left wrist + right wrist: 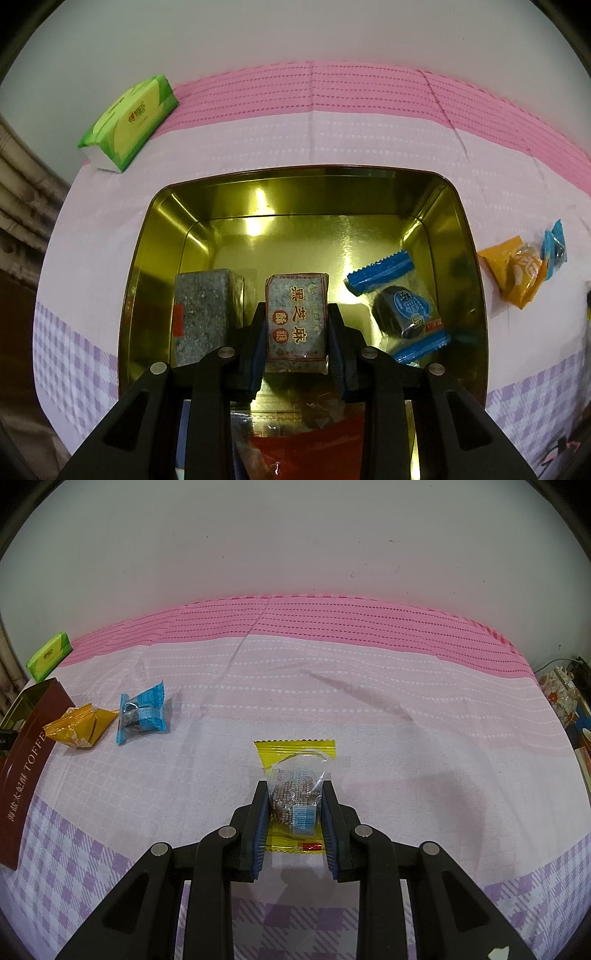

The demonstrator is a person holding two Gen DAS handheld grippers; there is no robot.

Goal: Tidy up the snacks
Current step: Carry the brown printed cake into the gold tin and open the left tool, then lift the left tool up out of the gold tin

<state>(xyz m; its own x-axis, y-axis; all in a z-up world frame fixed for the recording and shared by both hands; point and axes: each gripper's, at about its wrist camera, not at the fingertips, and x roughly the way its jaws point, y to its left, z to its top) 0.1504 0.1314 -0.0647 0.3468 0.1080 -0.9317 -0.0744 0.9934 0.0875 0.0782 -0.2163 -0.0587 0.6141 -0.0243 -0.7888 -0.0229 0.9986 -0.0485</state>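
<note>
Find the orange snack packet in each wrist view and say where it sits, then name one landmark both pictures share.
Left wrist view: the orange snack packet lies at the right edge, on the cloth just outside the gold tin, with a blue packet behind it.
Right wrist view: the orange snack packet lies at the left, between the brown tin wall and the blue packet.
Shared landmark: the green tissue pack at the far left.

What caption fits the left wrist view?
Left gripper lowers a sesame candy block into the gold tin.
</note>
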